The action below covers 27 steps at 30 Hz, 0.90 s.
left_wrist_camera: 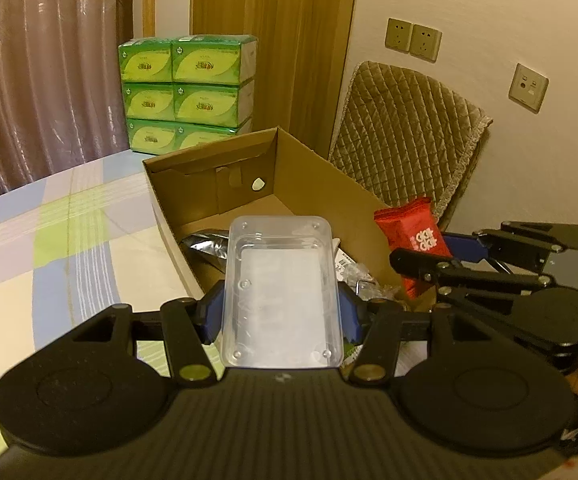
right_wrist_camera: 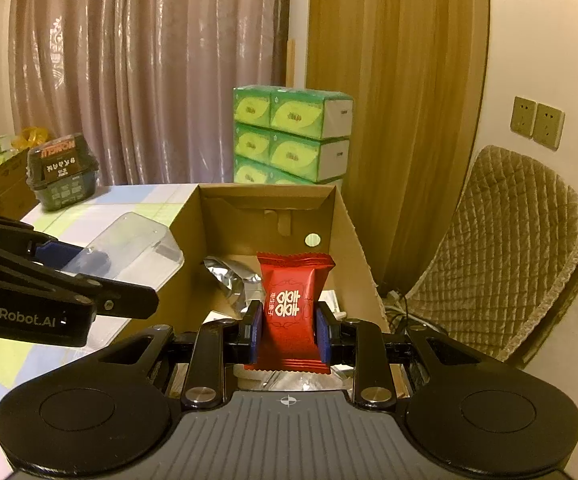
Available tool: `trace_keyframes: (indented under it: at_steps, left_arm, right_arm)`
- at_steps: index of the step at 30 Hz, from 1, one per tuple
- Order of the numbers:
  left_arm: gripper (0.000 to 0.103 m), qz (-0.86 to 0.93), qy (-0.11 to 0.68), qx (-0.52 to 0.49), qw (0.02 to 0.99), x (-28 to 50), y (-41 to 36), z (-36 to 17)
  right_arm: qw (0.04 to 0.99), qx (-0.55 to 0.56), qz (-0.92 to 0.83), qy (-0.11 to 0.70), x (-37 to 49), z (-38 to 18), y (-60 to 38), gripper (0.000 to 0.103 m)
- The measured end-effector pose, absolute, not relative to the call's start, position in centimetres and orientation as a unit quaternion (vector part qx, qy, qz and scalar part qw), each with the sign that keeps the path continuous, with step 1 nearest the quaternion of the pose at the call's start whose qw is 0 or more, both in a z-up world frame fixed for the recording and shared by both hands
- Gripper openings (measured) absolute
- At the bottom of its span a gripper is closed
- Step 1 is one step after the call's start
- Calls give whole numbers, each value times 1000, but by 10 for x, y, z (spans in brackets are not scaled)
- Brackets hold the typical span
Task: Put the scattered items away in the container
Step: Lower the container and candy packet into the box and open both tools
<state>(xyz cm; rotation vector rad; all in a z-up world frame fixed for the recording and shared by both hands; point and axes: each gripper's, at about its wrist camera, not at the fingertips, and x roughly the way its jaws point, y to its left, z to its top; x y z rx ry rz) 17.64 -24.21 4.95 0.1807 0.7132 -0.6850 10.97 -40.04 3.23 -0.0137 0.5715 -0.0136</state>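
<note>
Crowding is the main risk we see: both tools hang over the near end of the cardboard box [right_wrist_camera: 349, 216] at once, and the right tool's black linkage sits just beside the left one in the left wrist view, so lowering together could knock one against the other or against the box wall. The box itself stands on the checked surface [left_wrist_camera: 49, 240] with a silver foil pouch [right_wrist_camera: 229, 280] and some clear wrapping already inside.

Next in size, the clear plastic tray [left_wrist_camera: 283, 292] is clamped across its width by the left tool [left_wrist_camera: 283, 312]. It is smooth and probably flexes, so we judge it could slip or twist if squeezed unevenly, and released from this height it may land on the box's near-left rim and tip out onto the surface.

Smallest, the red candy packet [right_wrist_camera: 291, 308] is pinched upright at its waist in the right tool [right_wrist_camera: 289, 330], above the box's open interior. Being light and crinkly, it could cling to a blue pad [right_wrist_camera: 323, 336] on opening.

Both tools point forward and slightly downward toward the box, roughly level with each other.
</note>
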Motion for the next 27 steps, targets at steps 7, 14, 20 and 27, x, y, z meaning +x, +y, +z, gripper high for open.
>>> trace_keyframes:
  at_steps: [7, 14, 20, 27]
  left_arm:
    - [51, -326, 351, 74, 875, 191, -246, 44]
    - [51, -323, 359, 61, 873, 204, -249, 38]
    - [51, -323, 360, 54, 874, 210, -253, 34]
    - [51, -318, 364, 51, 874, 216, -255, 32]
  right_arm:
    - [959, -8, -9, 282, 122, 30, -408, 24]
    - [959, -8, -11, 284, 133, 28, -414, 24]
    - [958, -7, -12, 286, 138, 24, -417, 24]
    - [957, -6, -10, 289, 141, 21, -417, 24]
